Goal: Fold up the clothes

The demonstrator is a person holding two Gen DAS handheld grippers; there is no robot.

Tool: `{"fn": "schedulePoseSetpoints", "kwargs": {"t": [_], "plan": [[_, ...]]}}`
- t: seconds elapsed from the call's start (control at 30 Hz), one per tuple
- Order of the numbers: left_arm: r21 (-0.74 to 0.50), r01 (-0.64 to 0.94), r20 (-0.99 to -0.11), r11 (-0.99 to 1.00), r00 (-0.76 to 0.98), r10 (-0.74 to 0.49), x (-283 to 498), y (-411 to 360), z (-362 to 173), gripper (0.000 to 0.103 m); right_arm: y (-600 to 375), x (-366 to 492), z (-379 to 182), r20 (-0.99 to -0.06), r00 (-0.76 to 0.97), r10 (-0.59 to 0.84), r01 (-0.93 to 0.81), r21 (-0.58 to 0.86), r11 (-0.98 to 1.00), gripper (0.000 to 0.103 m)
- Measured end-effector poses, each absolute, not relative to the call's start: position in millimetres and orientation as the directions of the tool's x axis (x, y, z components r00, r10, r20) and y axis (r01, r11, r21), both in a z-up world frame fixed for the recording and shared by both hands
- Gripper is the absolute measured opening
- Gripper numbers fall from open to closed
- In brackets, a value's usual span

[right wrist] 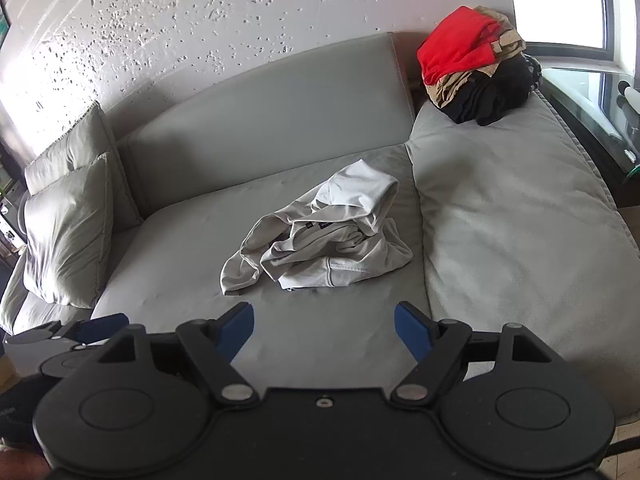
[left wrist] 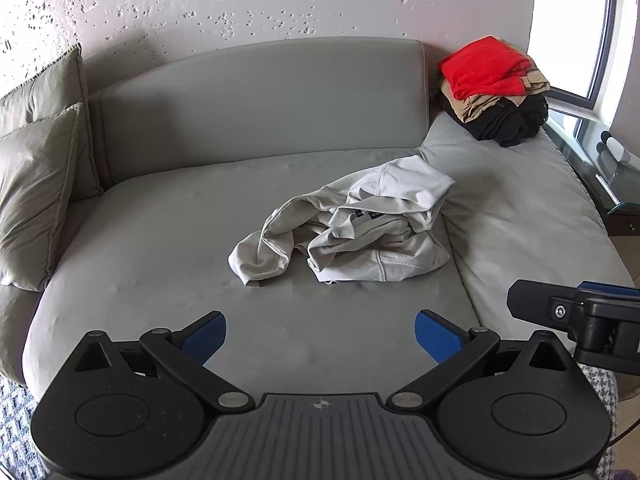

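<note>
- A crumpled pale grey garment point(left wrist: 344, 224) is lying mid-frame on the grey sofa point(left wrist: 160, 264), well apart from both sets of fingers.
- The left gripper point(left wrist: 320, 338) is hovering at lower centre, its blue-padded fingers point(left wrist: 204, 336) spread wide, holding nothing.
- The right gripper point(right wrist: 324, 330) is likewise hanging released and empty, the garment lying above the gap.
- A stack of red, tan and black clothes point(left wrist: 494, 88) is sitting at upper right.

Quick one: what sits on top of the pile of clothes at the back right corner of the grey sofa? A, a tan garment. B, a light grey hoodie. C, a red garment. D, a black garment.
C: a bright red folded garment tops the pile of clothes, with tan and black pieces beneath it; the crumpled light grey hoodie lies apart, mid-seat on the grey sofa.
</note>
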State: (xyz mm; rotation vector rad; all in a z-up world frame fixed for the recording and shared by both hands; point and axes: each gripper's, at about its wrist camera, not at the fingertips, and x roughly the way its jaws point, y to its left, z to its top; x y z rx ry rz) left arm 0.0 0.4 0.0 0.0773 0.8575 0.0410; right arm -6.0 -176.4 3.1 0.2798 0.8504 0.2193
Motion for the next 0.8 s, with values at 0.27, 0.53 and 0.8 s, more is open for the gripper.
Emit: {"fn": "schedulePoseSetpoints", "kwargs": {"t": [0.27,0.53,0.8], "plan": [[0.038,-0.024,-0.761,0.999,0.647,0.044,-1,12,-1,0.102,-172,-7,0,-0.711,0.637,0.298,-0.073,0.328,0.942,0.078],[0.047,-0.039,-0.769,0.998,0.636,0.061,4,11,-10,0.102,-173,-4,-1,-0.726,0.629,0.277,-0.07,0.302,0.951,0.079],[0.048,-0.039,-0.769,0.998,0.637,0.062,4,11,-10,0.102,-172,-3,-2,-0.731,0.625,0.274,-0.069,0.298,0.952,0.079]]}}
